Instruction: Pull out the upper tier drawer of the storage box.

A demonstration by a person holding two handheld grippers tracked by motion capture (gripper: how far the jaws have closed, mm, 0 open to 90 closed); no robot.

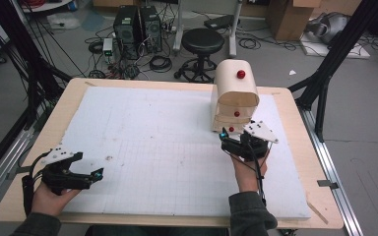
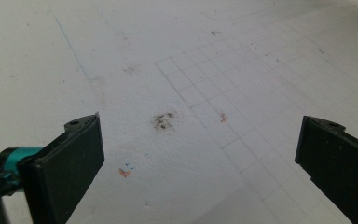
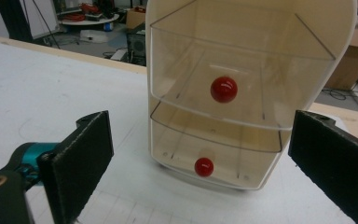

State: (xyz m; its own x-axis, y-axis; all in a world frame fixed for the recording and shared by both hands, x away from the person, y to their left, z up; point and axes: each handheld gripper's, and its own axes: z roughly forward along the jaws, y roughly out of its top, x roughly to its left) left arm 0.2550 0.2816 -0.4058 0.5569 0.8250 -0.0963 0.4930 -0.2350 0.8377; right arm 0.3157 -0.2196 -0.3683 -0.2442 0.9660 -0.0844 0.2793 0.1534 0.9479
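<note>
The right gripper (image 1: 236,142), jaws standing wide and gripping nothing, is facing the drawer unit (image 1: 234,96) right of centre in the high view, lined up for its red knobs, while the left gripper (image 1: 86,172) is idling open at lower left.

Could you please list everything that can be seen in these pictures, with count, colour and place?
drawer cabinet: one, cream with clear drawers, far right part of the board.
drawer knobs: three in the high view, red, one on the cabinet's top and one on each drawer front.
foam board: one, white with a faint grid, covering the table.
table: one, light wood, under the board.
stool: one, black, on the floor beyond the table.
computer towers: two, black, on the floor at the back.
left gripper: one, black, near left of the board, open.
right gripper: one, black, before the cabinet, open.
</note>
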